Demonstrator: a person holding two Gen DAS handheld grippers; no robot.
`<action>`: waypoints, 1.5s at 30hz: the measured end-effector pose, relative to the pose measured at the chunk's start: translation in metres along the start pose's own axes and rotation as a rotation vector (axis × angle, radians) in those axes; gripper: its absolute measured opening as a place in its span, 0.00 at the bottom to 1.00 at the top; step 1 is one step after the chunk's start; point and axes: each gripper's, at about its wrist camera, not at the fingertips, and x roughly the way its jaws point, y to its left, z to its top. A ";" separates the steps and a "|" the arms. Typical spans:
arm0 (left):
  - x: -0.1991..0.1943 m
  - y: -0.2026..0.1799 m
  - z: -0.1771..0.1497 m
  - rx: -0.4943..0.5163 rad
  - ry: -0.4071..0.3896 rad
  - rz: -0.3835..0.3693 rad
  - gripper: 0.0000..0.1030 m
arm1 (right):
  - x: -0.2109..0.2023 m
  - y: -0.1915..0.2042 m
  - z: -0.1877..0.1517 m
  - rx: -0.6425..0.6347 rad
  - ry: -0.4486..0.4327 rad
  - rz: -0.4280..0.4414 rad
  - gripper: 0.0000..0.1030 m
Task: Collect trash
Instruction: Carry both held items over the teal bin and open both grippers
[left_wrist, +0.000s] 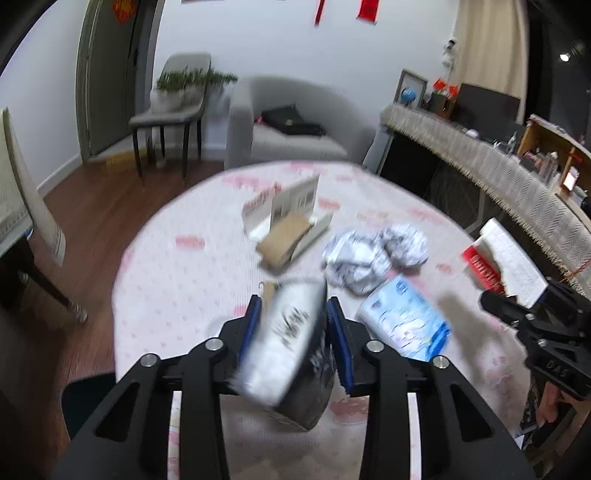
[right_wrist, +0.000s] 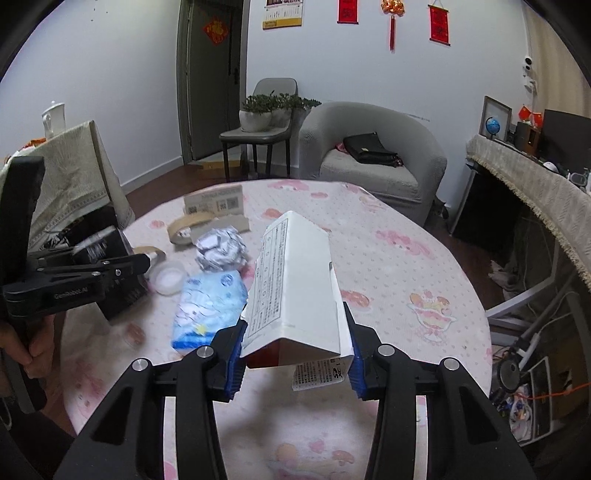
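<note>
My left gripper (left_wrist: 293, 314) is shut on a dark box with silver print (left_wrist: 291, 347), held above the round table (left_wrist: 166, 280). It also shows in the right wrist view (right_wrist: 110, 273). My right gripper (right_wrist: 295, 343) is shut on a white and red carton (right_wrist: 295, 280), which shows at the right in the left wrist view (left_wrist: 506, 258). On the table lie crumpled paper (left_wrist: 373, 254), a blue tissue pack (left_wrist: 406, 321) and an opened cardboard box (left_wrist: 288, 221).
A tape roll (right_wrist: 184, 229) and a round plastic lid (right_wrist: 168, 277) lie on the table's left side. A grey armchair (right_wrist: 373, 155) and a chair with plants (right_wrist: 266, 122) stand behind. A long covered desk (left_wrist: 480, 158) runs along the right.
</note>
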 end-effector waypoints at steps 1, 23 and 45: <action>-0.003 -0.002 0.001 0.013 -0.011 0.001 0.33 | -0.001 0.004 0.002 -0.004 -0.006 0.000 0.44; -0.077 0.046 -0.009 0.025 -0.094 -0.039 0.15 | -0.009 0.087 0.029 0.011 -0.084 0.128 0.44; -0.058 0.209 -0.073 -0.147 0.124 0.151 0.17 | 0.042 0.240 0.053 -0.085 0.014 0.389 0.44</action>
